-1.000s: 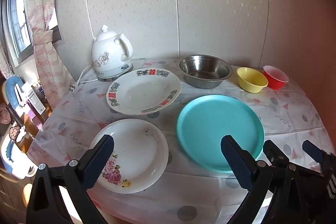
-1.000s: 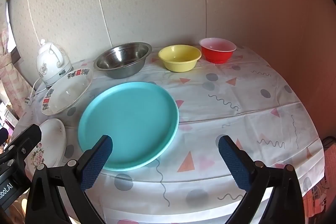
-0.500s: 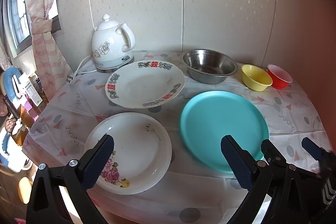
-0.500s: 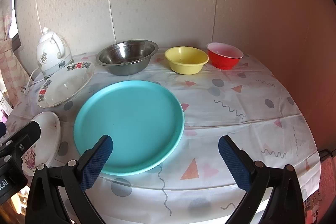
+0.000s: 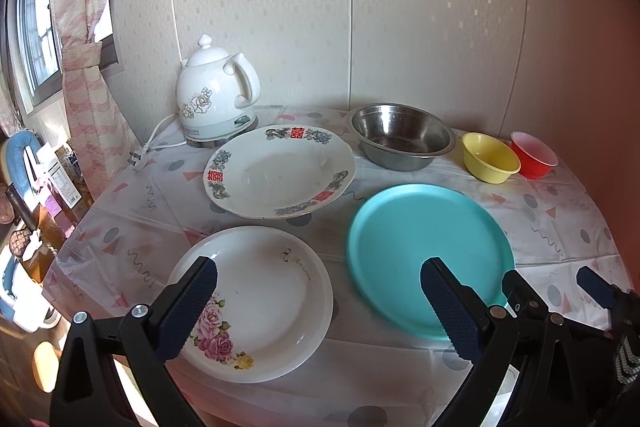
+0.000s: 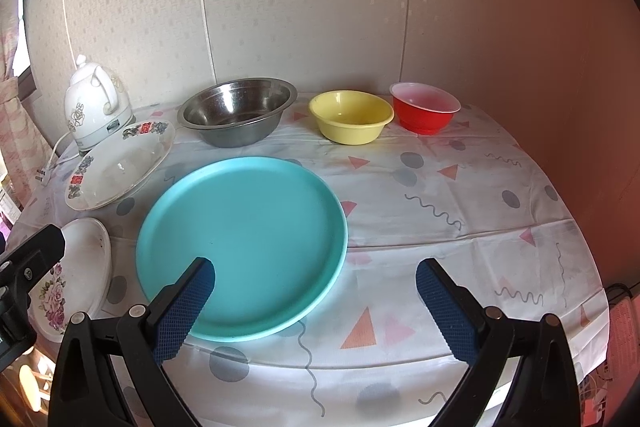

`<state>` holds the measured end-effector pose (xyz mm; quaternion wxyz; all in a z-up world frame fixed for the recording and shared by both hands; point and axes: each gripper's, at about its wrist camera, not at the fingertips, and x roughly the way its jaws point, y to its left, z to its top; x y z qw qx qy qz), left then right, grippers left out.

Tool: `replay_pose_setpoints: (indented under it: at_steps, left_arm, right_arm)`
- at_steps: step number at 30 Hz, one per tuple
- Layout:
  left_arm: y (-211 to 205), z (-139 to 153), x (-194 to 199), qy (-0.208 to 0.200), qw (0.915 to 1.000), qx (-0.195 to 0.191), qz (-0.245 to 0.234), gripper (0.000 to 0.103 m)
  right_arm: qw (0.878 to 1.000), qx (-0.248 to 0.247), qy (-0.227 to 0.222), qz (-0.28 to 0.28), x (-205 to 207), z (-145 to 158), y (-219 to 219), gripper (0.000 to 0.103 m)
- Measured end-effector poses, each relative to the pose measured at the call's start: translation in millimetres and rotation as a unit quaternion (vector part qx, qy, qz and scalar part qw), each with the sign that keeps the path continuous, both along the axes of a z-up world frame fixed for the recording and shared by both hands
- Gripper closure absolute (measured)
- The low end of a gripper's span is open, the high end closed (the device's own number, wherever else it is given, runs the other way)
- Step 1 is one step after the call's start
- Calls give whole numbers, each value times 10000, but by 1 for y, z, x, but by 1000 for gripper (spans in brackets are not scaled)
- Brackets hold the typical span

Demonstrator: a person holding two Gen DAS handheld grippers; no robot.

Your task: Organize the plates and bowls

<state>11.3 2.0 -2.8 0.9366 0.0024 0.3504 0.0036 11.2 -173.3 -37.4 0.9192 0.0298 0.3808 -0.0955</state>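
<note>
Plates and bowls lie unstacked on the counter (image 6: 460, 203). Both grippers, left gripper (image 5: 320, 303) and right gripper (image 6: 316, 301), hover with fingers spread, empty. Advised: grip the rose plate (image 5: 256, 299) by its rim, lifting level.

bare tablecloth (image 6: 460, 211) right, bowls (image 6: 352, 121) behind

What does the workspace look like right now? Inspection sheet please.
Surface: table under a patterned cloth.
Job's things: teal plate, rose plate, red-trim plate, steel bowl, yellow bowl, red bowl; all apart, none stacked.
Clutter: kettle at the back corner.
Grippers: left gripper and right gripper open, holding nothing.
Cables: kettle cord with loose plug on the cloth.
Surroundings: wall, curtain, window.
</note>
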Motion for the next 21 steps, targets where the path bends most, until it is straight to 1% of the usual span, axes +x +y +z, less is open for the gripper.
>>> replay_pose_setpoints:
  at_steps: [5,14,21]
  left_arm:
    - [-2,-4,3,63,10000,38,-33,1]
    - [-9,-4,2,48,9998,201,-52,1]
    - [-11,-2,-1,28,9997,247,-82,1]
  right_arm:
    - [10000,59,32,-36,2,-3,-4,0]
    - [9998,199,50,-39,3,-7,-10,0]
    - [9996,270,29,-68,1,-6,-12,0]
